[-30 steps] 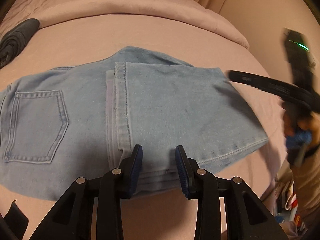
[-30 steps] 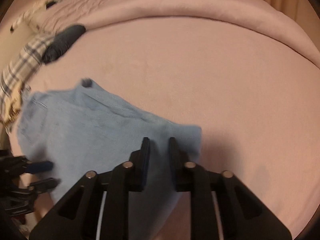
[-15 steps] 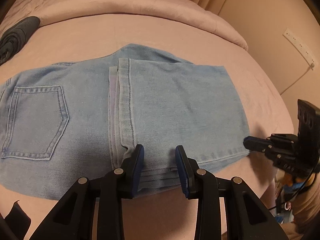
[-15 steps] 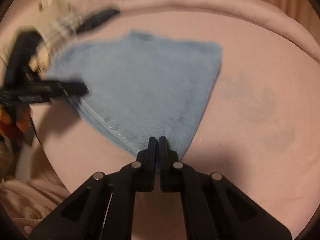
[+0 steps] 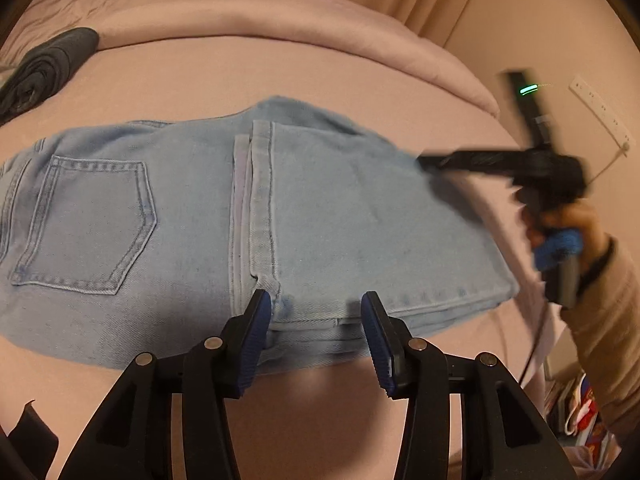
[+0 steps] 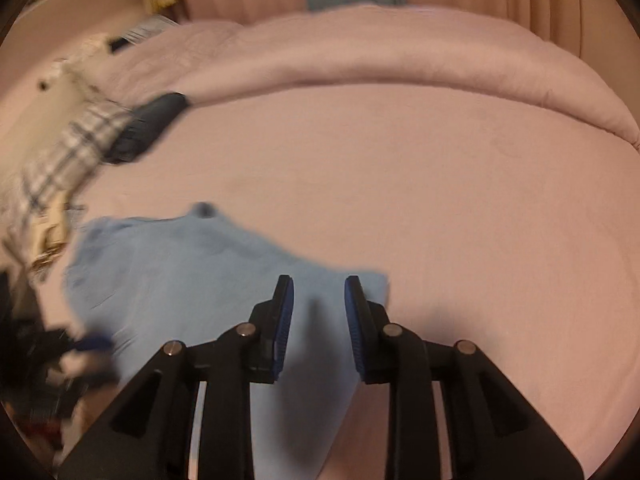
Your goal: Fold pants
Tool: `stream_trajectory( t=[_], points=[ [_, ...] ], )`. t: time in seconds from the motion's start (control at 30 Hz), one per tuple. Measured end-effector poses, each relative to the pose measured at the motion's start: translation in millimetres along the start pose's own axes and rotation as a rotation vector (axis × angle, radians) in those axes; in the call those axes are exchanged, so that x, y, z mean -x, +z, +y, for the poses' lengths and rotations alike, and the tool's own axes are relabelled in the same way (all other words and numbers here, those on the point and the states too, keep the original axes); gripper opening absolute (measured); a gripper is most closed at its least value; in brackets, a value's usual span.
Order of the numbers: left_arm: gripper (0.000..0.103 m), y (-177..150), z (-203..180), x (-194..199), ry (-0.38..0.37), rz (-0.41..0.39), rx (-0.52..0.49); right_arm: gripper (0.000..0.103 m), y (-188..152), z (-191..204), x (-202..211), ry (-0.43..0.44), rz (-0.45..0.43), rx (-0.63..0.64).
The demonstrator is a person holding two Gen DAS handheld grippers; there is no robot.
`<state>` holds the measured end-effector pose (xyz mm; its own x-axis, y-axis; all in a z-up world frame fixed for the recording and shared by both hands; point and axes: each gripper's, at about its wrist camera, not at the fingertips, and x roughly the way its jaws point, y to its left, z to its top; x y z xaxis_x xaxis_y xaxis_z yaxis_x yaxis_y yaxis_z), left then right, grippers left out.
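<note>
Light-blue jeans (image 5: 248, 216) lie folded flat — both claws opening, gripping nothing.

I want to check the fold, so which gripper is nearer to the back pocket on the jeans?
Left. The left gripper, jaws opening, hangs at the near folded edge of the jeans, beside the back pocket. The right gripper is over the far end, away from the pocket.

pink bed (image 5: 280, 80), dark rolled garment (image 5: 44, 68), plaid cloth (image 6: 60, 164)
</note>
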<state>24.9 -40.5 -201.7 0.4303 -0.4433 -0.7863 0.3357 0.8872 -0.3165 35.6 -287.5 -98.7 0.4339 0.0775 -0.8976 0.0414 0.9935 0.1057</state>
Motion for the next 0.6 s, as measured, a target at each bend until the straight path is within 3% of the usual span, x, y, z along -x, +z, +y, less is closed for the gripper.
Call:
stream_trajectory(
  t=[0.03, 0.13, 0.23, 0.33, 0.43, 0.47, 0.6],
  points=[
    [0.046, 0.8, 1.0, 1.7, -0.005, 0.002, 0.003, 0.022, 0.1, -3.5, -17.1, -0.001, 0.054, -0.02],
    [0.046, 1.9, 8.1, 13.7, -0.027, -0.01, 0.024, 0.022, 6.1, 5.4, -11.1, -0.011, 0.042, 0.0],
    [0.046, -2.6, 27.0, 37.9, 0.004, -0.069, 0.06, 0.027, 0.6, 21.8, 11.1, -0.007, 0.022, 0.034],
    [0.047, -11.9, 58.9, 65.7, 0.013, -0.128, 0.152, 0.032, -17.8, 45.5, 30.9, 0.032, -0.003, 0.103],
    [0.047, -23.1, 83.1, 84.6, 0.06, -0.155, 0.209, 0.034, -55.2, 66.9, 29.6, 0.077, 0.045, 0.195],
    [0.047, -28.6, 95.4, 93.6, 0.079, -0.164, 0.243, 0.035, -69.0, 73.0, 16.6, 0.057, 0.104, 0.238],
    [0.047, -41.1, 118.7, 115.5, 0.091, -0.205, 0.332, 0.037, -75.4, 107.8, 9.4, -0.088, 0.103, 0.395]
  ],
)
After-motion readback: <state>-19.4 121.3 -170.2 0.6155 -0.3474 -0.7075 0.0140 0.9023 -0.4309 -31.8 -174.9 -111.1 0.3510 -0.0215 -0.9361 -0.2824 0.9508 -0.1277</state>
